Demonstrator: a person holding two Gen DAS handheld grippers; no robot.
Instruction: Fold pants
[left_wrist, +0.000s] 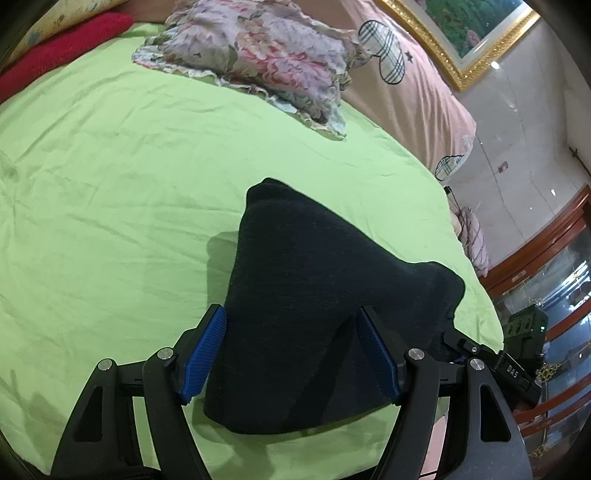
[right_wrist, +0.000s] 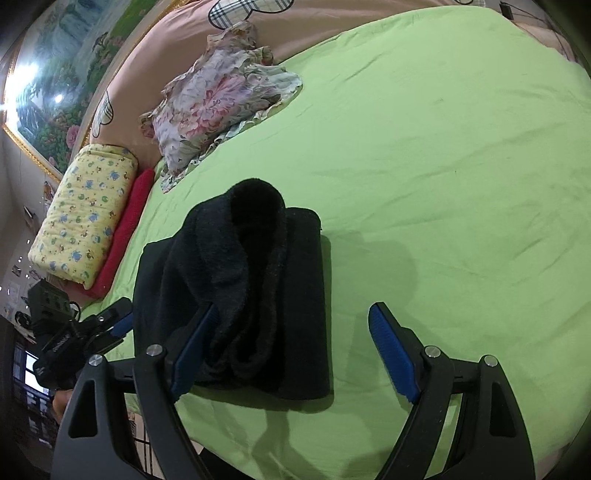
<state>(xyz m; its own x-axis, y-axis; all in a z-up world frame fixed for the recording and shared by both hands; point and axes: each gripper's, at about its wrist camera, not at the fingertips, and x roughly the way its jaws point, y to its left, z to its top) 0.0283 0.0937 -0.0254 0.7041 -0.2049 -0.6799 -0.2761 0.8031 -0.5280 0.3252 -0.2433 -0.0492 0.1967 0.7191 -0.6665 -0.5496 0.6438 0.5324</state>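
Observation:
The black pants (left_wrist: 314, 288) lie folded into a thick bundle on the green bed sheet (left_wrist: 110, 184), near its front edge. My left gripper (left_wrist: 293, 317) is open, with its blue pads either side of the bundle's near end, not squeezing it. In the right wrist view the pants (right_wrist: 251, 280) show a fleecy inner layer heaped on top. My right gripper (right_wrist: 295, 314) is open; its left finger lies over the bundle's near left part and its right finger hangs over bare sheet. The left gripper (right_wrist: 96, 328) also shows at the pants' left side.
A floral pillow (left_wrist: 258, 62) lies at the far side of the bed, against a pink quilt (left_wrist: 406, 74). A yellow patterned pillow (right_wrist: 81, 218) and a red cloth (right_wrist: 125, 232) lie at one end. A framed painting (left_wrist: 461, 33) hangs behind.

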